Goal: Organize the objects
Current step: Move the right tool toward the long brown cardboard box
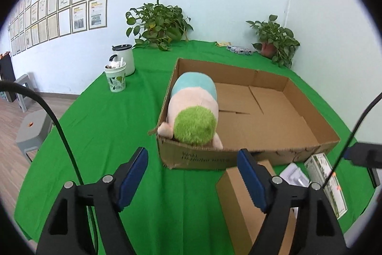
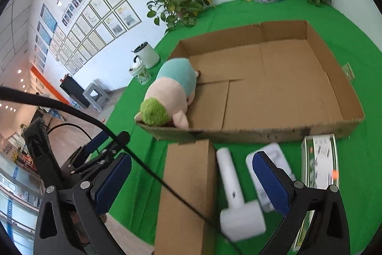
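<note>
A plush toy [image 1: 194, 109] with green hair, a pink body and a teal back lies in the near left corner of the open cardboard box [image 1: 308, 109]. My left gripper [image 1: 192, 173] is open over the green cloth, just short of the box's front wall, with nothing between its blue pads. In the right wrist view the toy [image 2: 167, 94] rests inside the box [image 2: 334, 78]. My right gripper [image 2: 191, 182] is open above a long brown carton [image 2: 188, 183] and a white hammer-shaped device [image 2: 235, 192]. The left gripper [image 2: 95, 145] appears at the left of that view.
A green and white packet [image 2: 320, 159] and a white plastic tray [image 2: 272, 154] lie in front of the box. Two cups [image 1: 119, 68] and two potted plants [image 1: 157, 23] stand at the back of the green table [image 1: 107, 123]. Grey stools [image 1: 31, 130] stand on the floor at left.
</note>
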Action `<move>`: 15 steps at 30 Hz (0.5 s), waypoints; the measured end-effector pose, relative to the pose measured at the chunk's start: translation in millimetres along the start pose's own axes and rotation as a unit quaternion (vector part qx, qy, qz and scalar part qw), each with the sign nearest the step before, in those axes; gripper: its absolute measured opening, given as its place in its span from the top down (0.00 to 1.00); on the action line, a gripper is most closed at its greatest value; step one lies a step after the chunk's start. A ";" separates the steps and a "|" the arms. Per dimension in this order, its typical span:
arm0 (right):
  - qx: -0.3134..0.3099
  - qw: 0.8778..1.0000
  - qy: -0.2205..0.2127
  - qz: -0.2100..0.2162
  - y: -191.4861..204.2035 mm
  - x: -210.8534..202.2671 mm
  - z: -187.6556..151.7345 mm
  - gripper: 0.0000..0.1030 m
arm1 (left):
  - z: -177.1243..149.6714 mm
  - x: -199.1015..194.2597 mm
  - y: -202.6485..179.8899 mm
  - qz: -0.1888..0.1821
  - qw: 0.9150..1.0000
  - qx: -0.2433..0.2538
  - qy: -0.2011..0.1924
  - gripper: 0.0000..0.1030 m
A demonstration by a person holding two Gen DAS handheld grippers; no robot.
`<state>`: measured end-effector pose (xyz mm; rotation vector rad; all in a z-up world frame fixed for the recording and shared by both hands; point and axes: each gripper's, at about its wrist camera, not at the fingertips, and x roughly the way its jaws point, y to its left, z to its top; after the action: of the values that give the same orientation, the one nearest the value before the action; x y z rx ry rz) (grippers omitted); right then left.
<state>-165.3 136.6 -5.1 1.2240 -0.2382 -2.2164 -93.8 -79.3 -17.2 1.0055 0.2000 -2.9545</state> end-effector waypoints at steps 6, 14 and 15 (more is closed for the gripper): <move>-0.032 0.998 -0.030 0.034 35.8 -55.1 -19.4 0.01 | -22.0 -8.2 1.6 0.002 1.000 -0.016 0.019 0.26; -0.003 0.996 -0.036 0.075 37.7 -90.3 -21.0 0.01 | -36.4 -10.7 -4.5 -0.004 0.999 -0.022 0.031 0.26; 0.000 0.996 -0.039 0.076 36.1 -93.8 -20.9 0.01 | -38.2 -11.0 -6.6 -0.005 0.999 -0.022 0.032 0.26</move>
<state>-95.6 163.7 65.2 1.0842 -0.3491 -2.1342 -62.2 -68.2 -39.7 1.0970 0.2711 -2.9141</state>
